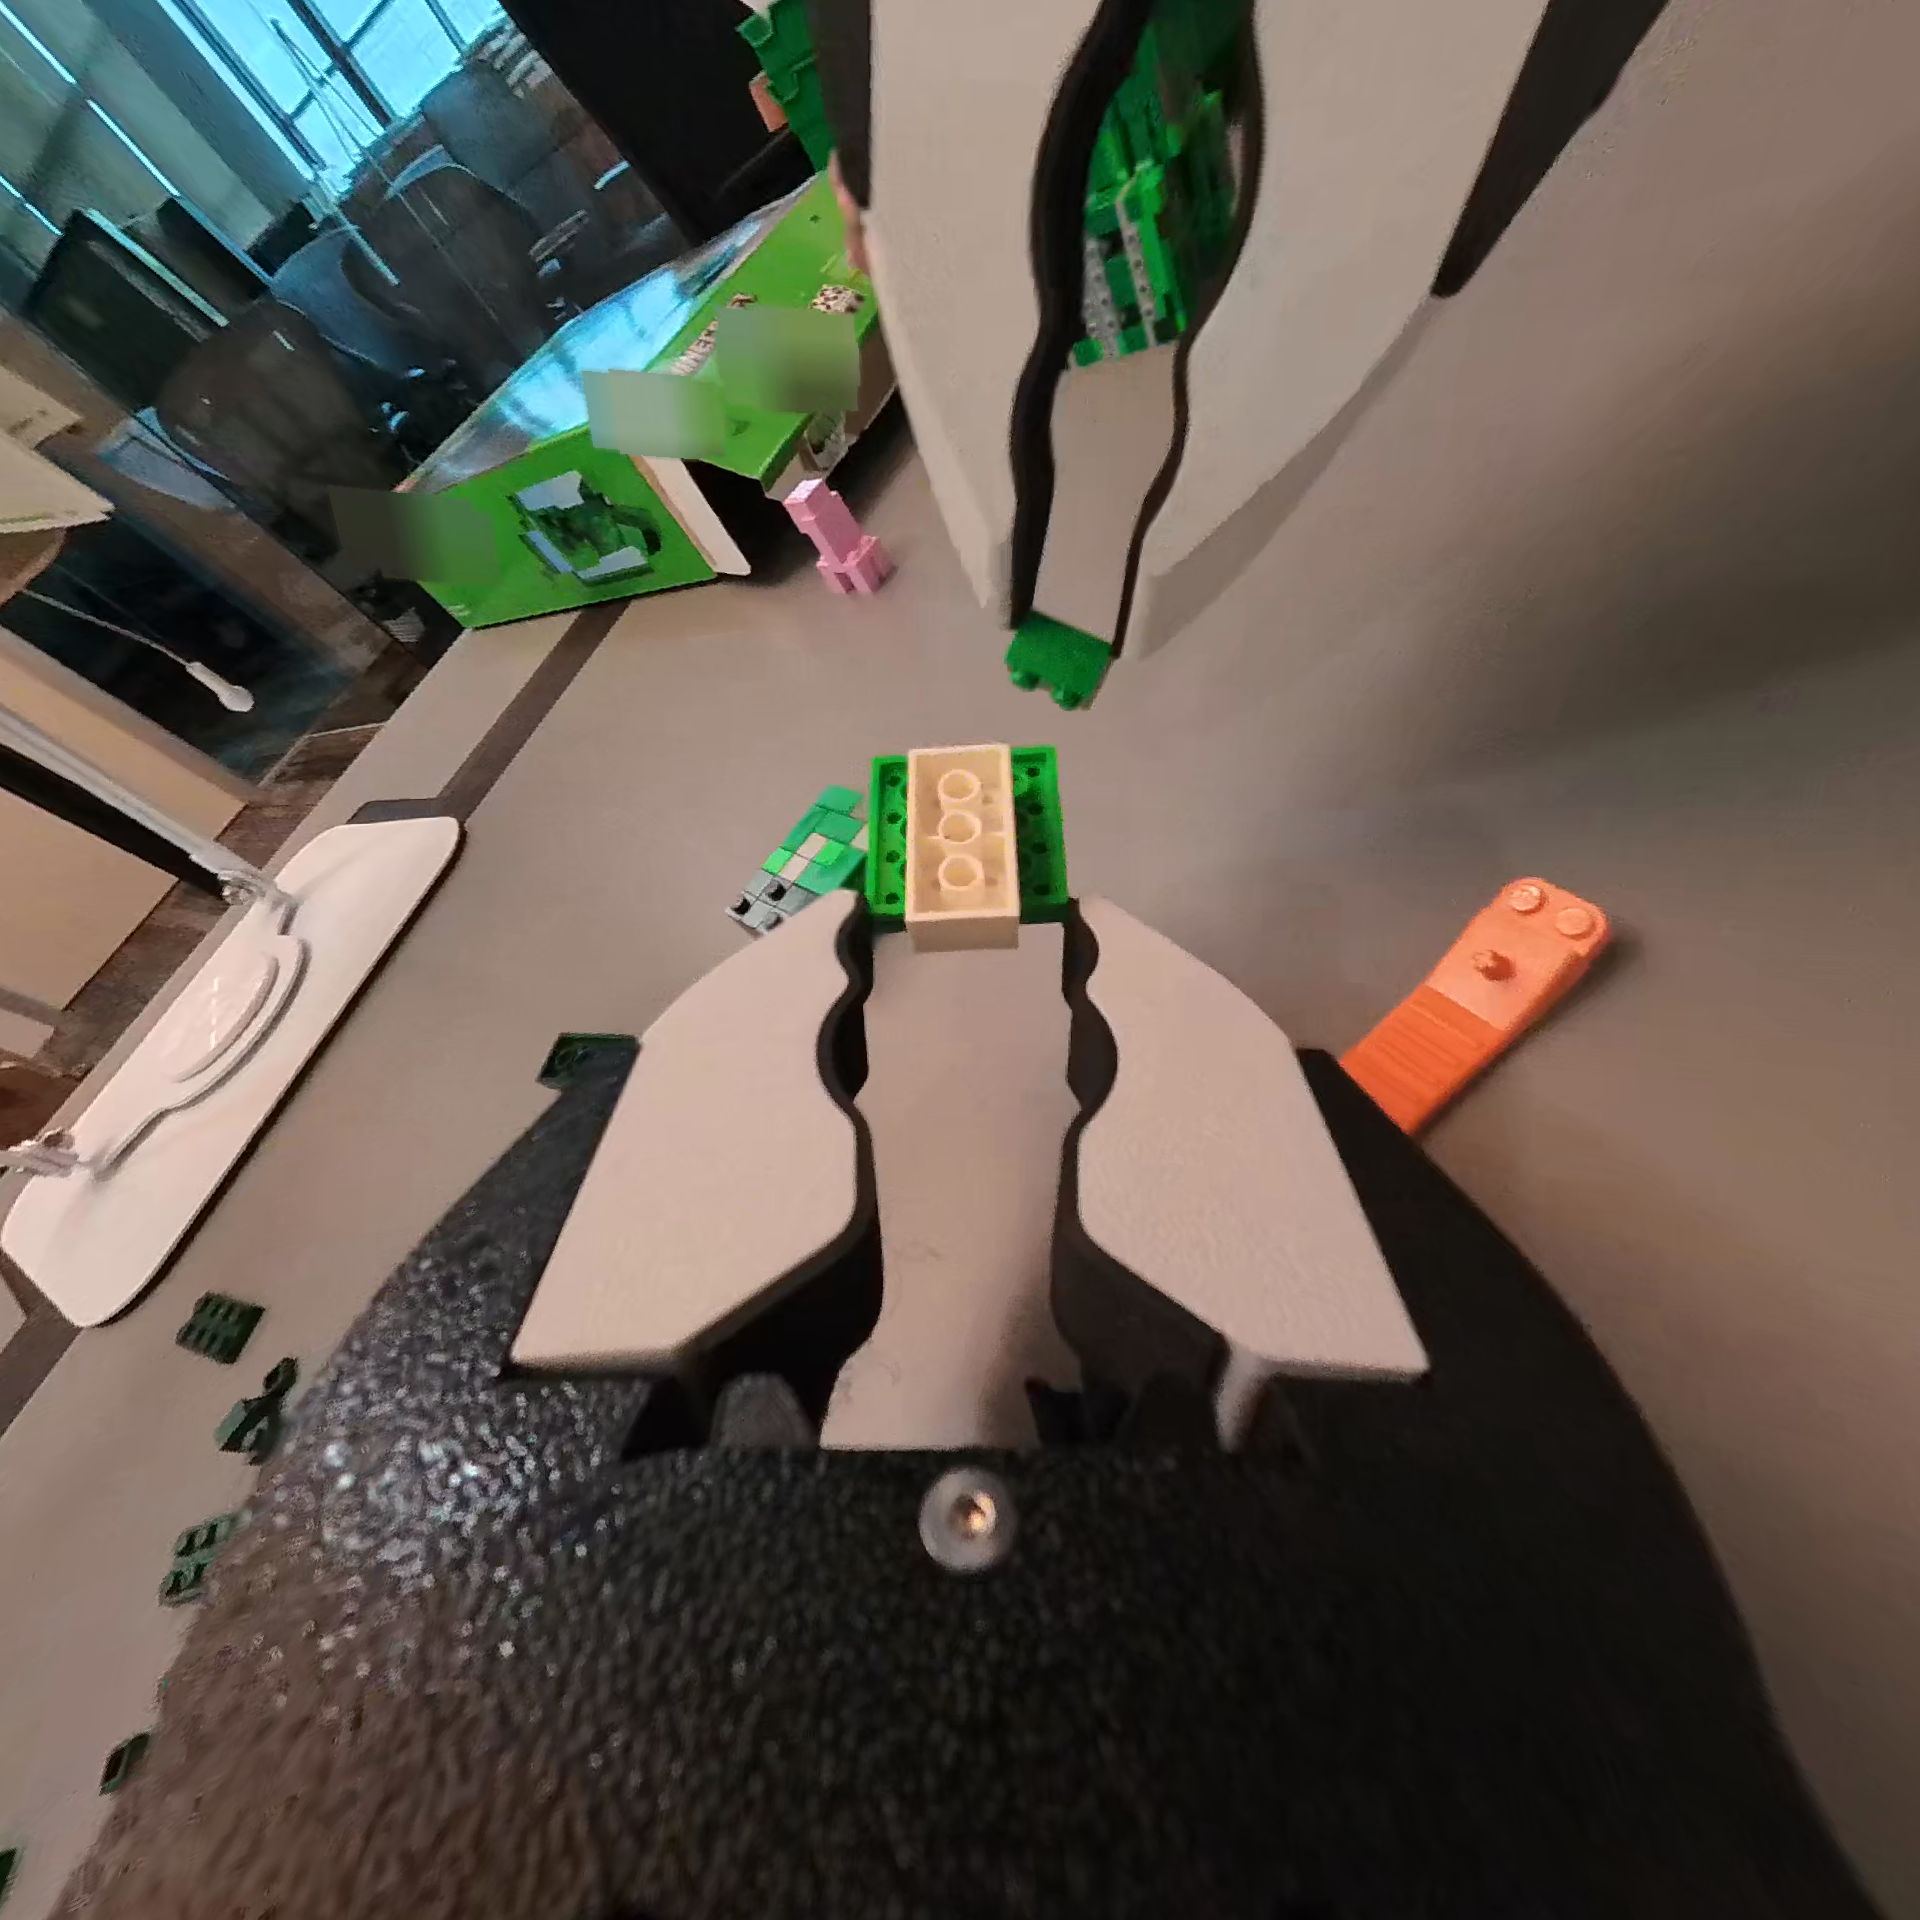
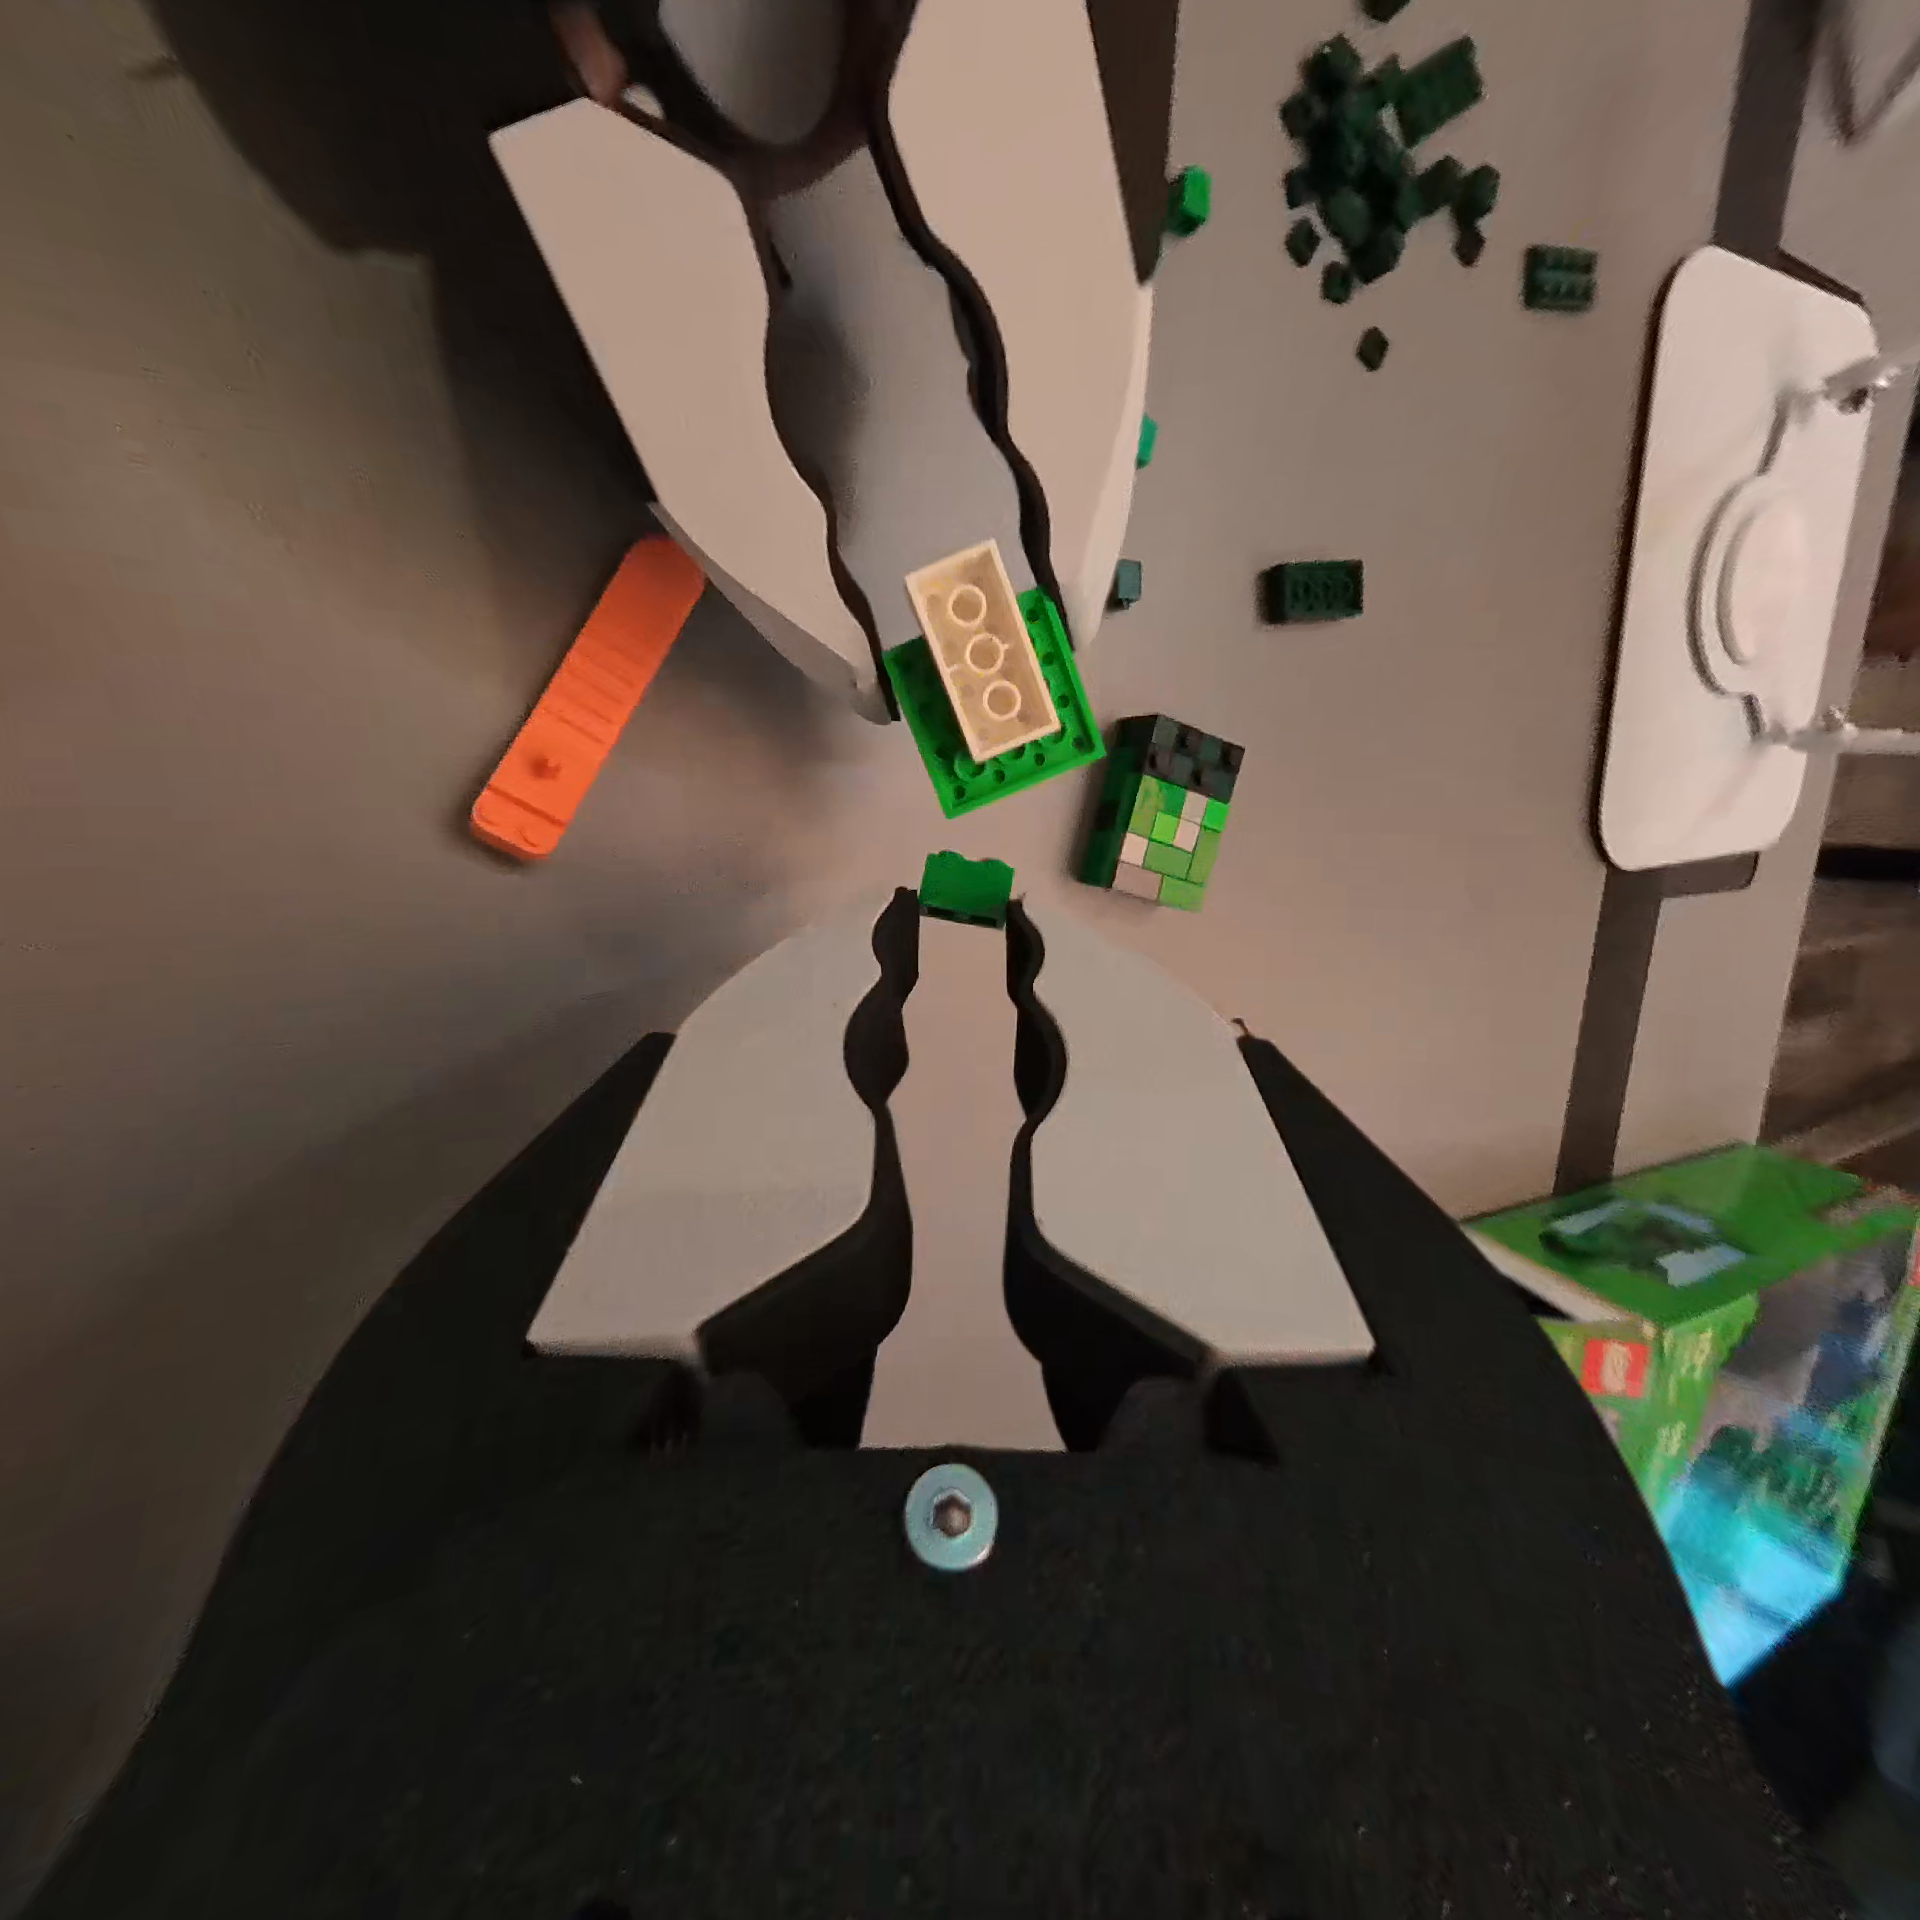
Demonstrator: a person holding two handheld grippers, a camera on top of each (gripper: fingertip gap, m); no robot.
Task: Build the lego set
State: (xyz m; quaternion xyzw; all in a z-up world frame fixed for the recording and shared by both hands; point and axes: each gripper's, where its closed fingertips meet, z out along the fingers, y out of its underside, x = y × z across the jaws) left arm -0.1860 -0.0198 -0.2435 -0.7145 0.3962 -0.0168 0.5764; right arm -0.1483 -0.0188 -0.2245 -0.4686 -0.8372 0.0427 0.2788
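Note:
My left gripper (image 1: 966,914) is shut on a bright green plate (image 1: 888,842) with a white brick (image 1: 961,847) stuck to it, undersides facing up. It also shows in the right wrist view, with the left gripper (image 2: 971,665), the plate (image 2: 1060,743) and the white brick (image 2: 982,649). My right gripper (image 2: 964,904) is shut on a small green brick (image 2: 966,883), held just short of the plate. In the left wrist view the right gripper (image 1: 1065,634) comes in from above with that brick (image 1: 1060,665).
A small built block of green, grey and black bricks (image 2: 1158,810) lies beside the plate. An orange brick separator (image 2: 587,696) lies on the grey table. Several dark green pieces (image 2: 1371,156) are scattered by a white pad (image 2: 1756,561). A green box (image 1: 582,488) and a pink figure (image 1: 842,535) stand farther off. One gripper's finger ends stand about 5 cm off the other's. It is some 6 cm from my left tips to the orange brick separator (image 2: 587,696). It turns up in the left wrist view (image 1: 1421,1048) as well.

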